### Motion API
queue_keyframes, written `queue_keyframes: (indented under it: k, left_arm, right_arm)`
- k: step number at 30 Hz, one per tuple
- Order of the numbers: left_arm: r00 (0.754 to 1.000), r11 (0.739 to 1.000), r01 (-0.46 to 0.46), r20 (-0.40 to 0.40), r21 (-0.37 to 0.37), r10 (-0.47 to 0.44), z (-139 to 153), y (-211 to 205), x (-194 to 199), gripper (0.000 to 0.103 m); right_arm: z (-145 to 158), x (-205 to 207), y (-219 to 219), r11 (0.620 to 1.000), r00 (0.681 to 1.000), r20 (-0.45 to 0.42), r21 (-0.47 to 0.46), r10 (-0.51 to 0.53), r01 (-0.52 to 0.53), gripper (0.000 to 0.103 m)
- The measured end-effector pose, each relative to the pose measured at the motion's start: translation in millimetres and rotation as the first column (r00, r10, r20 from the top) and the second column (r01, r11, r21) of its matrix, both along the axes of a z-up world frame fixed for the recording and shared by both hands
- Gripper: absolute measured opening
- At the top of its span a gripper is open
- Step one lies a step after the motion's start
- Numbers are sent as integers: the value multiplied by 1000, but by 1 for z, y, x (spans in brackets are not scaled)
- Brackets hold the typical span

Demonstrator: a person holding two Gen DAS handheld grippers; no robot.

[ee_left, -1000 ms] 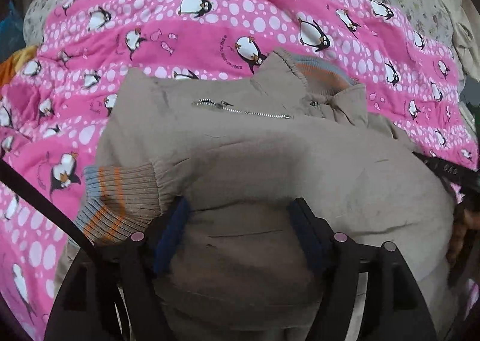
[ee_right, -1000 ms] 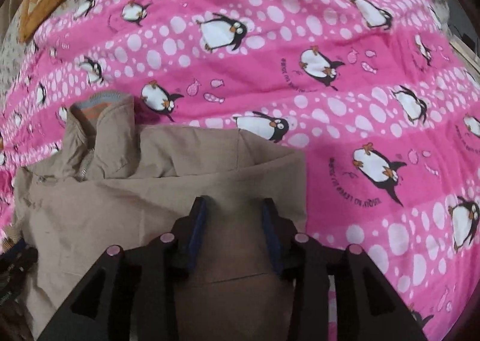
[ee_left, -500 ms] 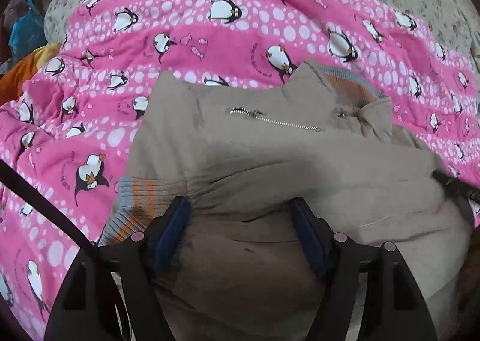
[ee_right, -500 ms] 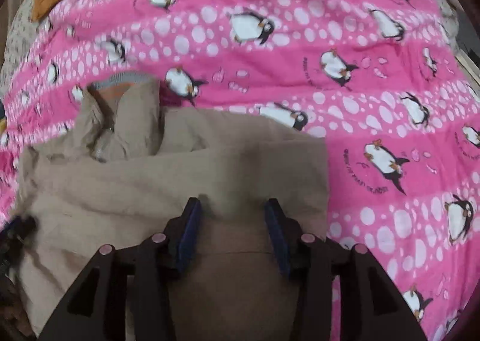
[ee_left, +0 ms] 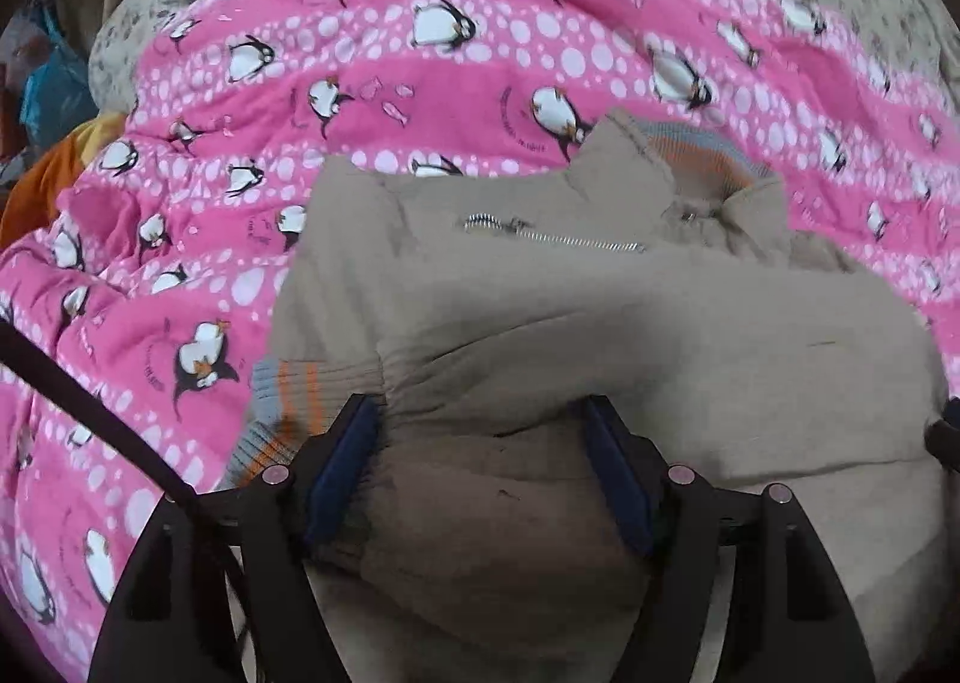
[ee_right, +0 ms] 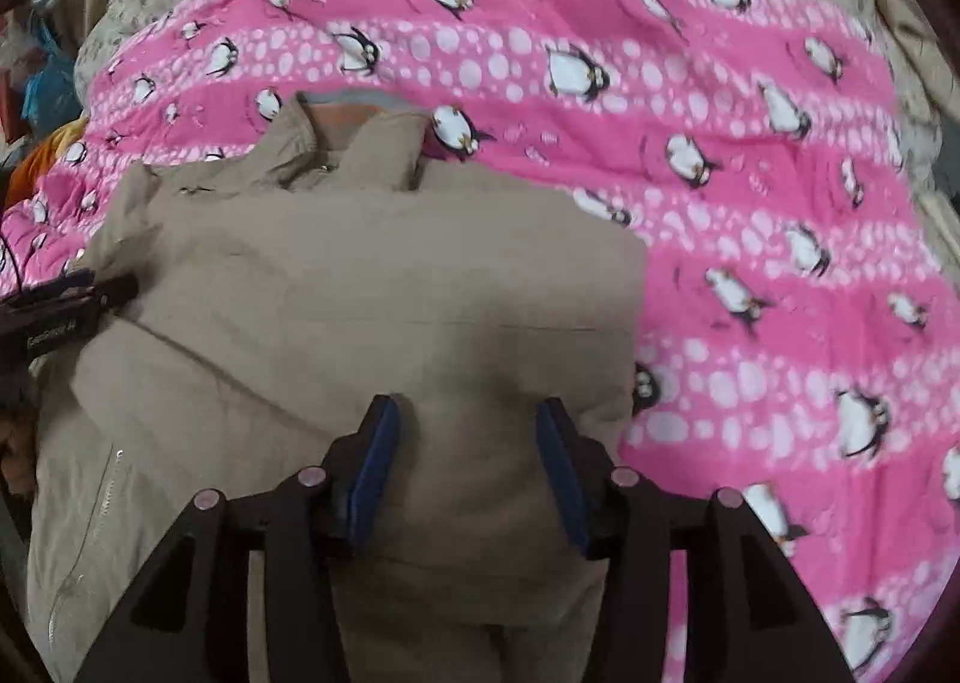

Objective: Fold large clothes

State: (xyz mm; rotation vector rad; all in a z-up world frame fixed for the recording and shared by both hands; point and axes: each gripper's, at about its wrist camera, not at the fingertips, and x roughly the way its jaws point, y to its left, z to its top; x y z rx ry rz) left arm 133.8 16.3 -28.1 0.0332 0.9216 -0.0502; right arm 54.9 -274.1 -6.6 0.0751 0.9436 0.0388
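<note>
Over the penguin quilt point(ee_right: 750, 155) — both tongs apart above the tan jacket point(ee_right: 390, 287), right tongs point(ee_right: 467, 464) just widening.

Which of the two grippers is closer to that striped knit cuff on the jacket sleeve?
Left. The left gripper has one finger right beside the striped cuff; the right gripper sits over the jacket's plain far side.

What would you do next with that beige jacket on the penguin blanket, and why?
Probably lift the right gripper clear: its jaws have just been opening and the jacket already lies folded on the blanket, while the left gripper straddles the striped cuff.
</note>
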Motion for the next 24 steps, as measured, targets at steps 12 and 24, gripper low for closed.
queue_keyframes:
  k: [12,24]
  left_arm:
    - [993,990,99,77,-105,-91,43,54,-108,53]
    - [986,987,-37,154,-159,62,27,121,-244,53]
  right_arm:
    - [-13,-132,-7,994,991,-83,-33,102,-105,52]
    - [-18,-273,-7,979,997,51,199,-51,40,81]
